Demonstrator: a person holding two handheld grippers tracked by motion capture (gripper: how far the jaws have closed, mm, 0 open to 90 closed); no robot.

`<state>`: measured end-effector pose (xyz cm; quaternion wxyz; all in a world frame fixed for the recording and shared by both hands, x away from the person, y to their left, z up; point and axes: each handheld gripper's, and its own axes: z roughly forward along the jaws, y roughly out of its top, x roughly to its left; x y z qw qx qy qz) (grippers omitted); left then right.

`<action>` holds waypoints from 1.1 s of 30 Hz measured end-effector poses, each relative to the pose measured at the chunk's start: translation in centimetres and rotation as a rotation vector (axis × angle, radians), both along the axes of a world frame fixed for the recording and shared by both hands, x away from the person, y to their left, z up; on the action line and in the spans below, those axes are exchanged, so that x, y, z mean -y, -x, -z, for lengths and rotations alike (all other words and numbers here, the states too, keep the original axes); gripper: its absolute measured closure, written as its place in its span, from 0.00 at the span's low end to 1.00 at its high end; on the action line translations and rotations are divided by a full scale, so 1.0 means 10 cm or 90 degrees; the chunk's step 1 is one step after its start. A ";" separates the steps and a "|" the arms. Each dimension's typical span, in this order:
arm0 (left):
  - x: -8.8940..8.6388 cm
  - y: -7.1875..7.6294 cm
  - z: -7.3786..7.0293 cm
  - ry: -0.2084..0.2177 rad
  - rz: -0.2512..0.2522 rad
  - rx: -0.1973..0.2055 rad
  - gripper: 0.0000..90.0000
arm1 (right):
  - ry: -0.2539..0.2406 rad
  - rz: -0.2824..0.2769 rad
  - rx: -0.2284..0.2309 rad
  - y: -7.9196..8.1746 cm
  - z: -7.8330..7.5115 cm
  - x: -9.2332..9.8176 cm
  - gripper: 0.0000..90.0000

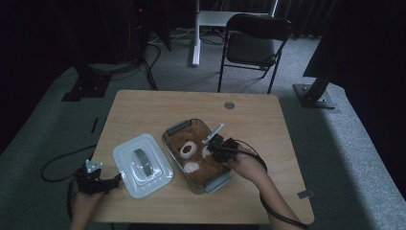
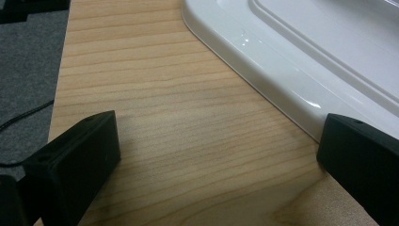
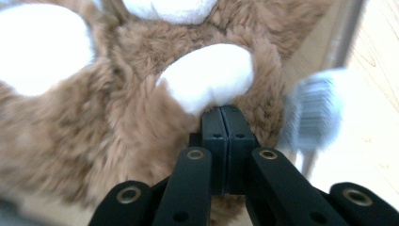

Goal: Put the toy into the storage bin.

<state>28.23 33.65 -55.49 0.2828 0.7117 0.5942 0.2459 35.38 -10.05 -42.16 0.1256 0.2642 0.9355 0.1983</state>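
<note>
At the near edge of the table [image 1: 143, 103] the left gripper [image 1: 98, 181] rests with its jaws spread wide over bare wood, nothing between them — in the left gripper view the rounded corner of the white lid [image 2: 301, 61] lies just beside the right-hand jaw, not clamped. That lid lies flat on the table just left of the clear container [image 1: 174, 129], handle up. Farther in, the right gripper [image 3: 227, 123] is over the container with its jaws pressed together, tips against the white paw of the brown plush toy [image 3: 141, 94]; whether a pinch of fur is caught between the pads I cannot tell, since they look fully closed on each other. The toy lies inside the container, filling most of it, pale patches facing up. Just past the gripper a white brush-like item [image 3: 313, 113] shows blurred near the container's rim. The toy should handle as light, soft and squashy — it will not break or slip, but it deforms, so a shallow nip on fur may pull free. A deeper bite across a paw or limb looks the surer hold. Beyond the table stand a folding chair [image 1: 256, 45] and dark stands on grey carpet.
</note>
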 end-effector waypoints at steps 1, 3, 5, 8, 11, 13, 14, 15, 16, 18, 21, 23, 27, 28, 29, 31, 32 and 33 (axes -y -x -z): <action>0.00 0.00 0.00 0.000 0.000 0.000 0.01 | -0.021 0.003 0.003 0.02 -0.04 0.06 0.93; 0.00 0.00 0.00 0.000 0.000 0.000 0.01 | -0.065 0.007 0.002 0.05 -0.11 0.17 0.84; 0.01 0.00 0.00 0.000 -0.004 0.000 0.01 | -0.113 0.019 0.020 0.09 -0.19 0.29 0.70; 0.01 0.00 0.00 0.000 -0.006 0.000 0.01 | -0.185 0.032 0.042 0.10 -0.28 0.48 0.49; 0.01 0.00 0.00 0.000 -0.013 -0.001 0.01 | -0.239 0.069 0.108 0.08 -0.29 0.66 0.19; 0.01 0.00 0.00 0.001 -0.015 0.000 0.01 | -0.254 0.075 0.105 0.05 -0.28 0.71 0.16; 0.02 0.00 0.00 0.001 -0.018 0.001 0.01 | -0.270 0.091 0.106 0.03 -0.27 0.77 0.16; 0.02 0.00 0.00 0.002 -0.019 0.000 0.01 | -0.286 0.129 0.136 -0.02 -0.21 0.88 0.15; 0.01 0.00 -0.01 0.003 -0.021 -0.003 0.01 | -0.288 0.145 0.152 -0.04 -0.17 0.92 0.14; 0.01 0.00 -0.04 0.014 -0.030 -0.019 0.01 | -0.280 0.172 0.129 -0.11 -0.08 1.00 0.14; 0.01 0.01 -0.10 0.025 -0.033 -0.010 0.01 | -0.264 0.185 0.111 -0.17 0.10 1.07 0.14; 0.03 0.02 -0.14 0.027 -0.038 -0.009 0.01 | -0.255 0.196 0.112 -0.19 0.20 1.09 0.14; 0.08 0.04 -0.23 0.040 -0.049 -0.013 0.01 | -0.256 0.225 0.113 -0.23 0.41 1.15 0.14; 0.10 0.05 -0.27 0.051 -0.043 -0.012 0.01 | -0.252 0.233 0.112 -0.24 0.46 1.16 0.14; 0.12 0.05 -0.28 0.060 -0.043 -0.014 0.01 | -0.249 0.242 0.114 -0.25 0.51 1.16 0.14; 0.19 0.06 -0.33 0.074 -0.030 -0.015 0.01 | -0.244 0.247 0.109 -0.27 0.56 1.16 0.14; 0.24 0.06 -0.35 0.076 -0.023 -0.017 0.01 | -0.241 0.250 0.108 -0.28 0.59 1.15 0.14; 0.30 0.07 -0.37 0.079 -0.012 -0.018 0.01 | -0.238 0.251 0.109 -0.28 0.61 1.14 0.14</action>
